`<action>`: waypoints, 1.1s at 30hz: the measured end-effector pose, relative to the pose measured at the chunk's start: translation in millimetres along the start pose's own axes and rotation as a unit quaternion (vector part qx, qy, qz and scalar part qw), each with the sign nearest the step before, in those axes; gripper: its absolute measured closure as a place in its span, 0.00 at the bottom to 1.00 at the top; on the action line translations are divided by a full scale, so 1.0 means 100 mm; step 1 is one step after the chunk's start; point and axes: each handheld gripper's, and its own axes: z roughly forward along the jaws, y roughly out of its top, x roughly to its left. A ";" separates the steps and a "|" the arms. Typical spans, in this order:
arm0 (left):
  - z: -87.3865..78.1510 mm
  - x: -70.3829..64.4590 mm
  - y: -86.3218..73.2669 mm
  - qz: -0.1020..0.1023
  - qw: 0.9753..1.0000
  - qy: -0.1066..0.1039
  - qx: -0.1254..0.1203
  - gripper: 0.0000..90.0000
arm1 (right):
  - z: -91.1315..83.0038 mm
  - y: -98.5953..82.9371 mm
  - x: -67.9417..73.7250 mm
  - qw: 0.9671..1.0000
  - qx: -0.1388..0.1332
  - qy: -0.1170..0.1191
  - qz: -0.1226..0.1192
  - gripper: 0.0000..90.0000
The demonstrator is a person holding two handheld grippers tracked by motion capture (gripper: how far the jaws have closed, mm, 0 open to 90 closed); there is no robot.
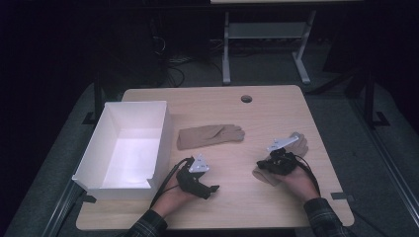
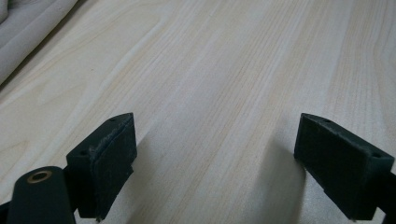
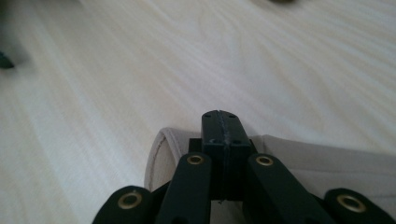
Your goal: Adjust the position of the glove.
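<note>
One tan glove (image 1: 210, 135) lies flat at the table's middle. A second tan glove (image 1: 300, 144) lies at the right, partly under my right gripper (image 1: 262, 166). That gripper's jaws are shut, their tip (image 3: 220, 122) resting over the glove's cuff (image 3: 161, 151); no fabric shows between them. My left gripper (image 1: 212, 189) sits low over bare wood near the front. It is open (image 2: 217, 154) with nothing between its pads. A strip of pale fabric (image 2: 28, 28) shows at the top left of the left gripper view; I cannot tell which glove it is.
A white open box (image 1: 129, 114) stands at the table's left, close to the left hand. A round cable hole (image 1: 246, 98) sits near the far edge. A desk frame (image 1: 264, 29) stands on the floor beyond the table.
</note>
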 end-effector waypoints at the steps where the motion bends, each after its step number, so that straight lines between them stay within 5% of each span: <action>1: 0.00 0.00 0.00 0.000 1.000 0.000 0.000 0.14 | -0.02 -0.02 0.01 1.000 0.001 0.000 -0.002 1.00; 23: 0.00 0.00 0.00 -0.003 1.000 0.000 0.000 0.14 | -0.54 -0.59 0.18 1.000 0.017 -0.009 0.011 1.00; 27: 0.00 0.00 0.00 0.000 1.000 0.001 0.000 0.14 | -0.64 -0.52 0.10 0.999 -0.013 -0.028 0.017 1.00; 33: 0.00 0.00 0.00 -0.001 1.000 0.000 0.000 0.14 | -0.69 -0.41 -0.22 0.995 -0.035 -0.076 0.045 1.00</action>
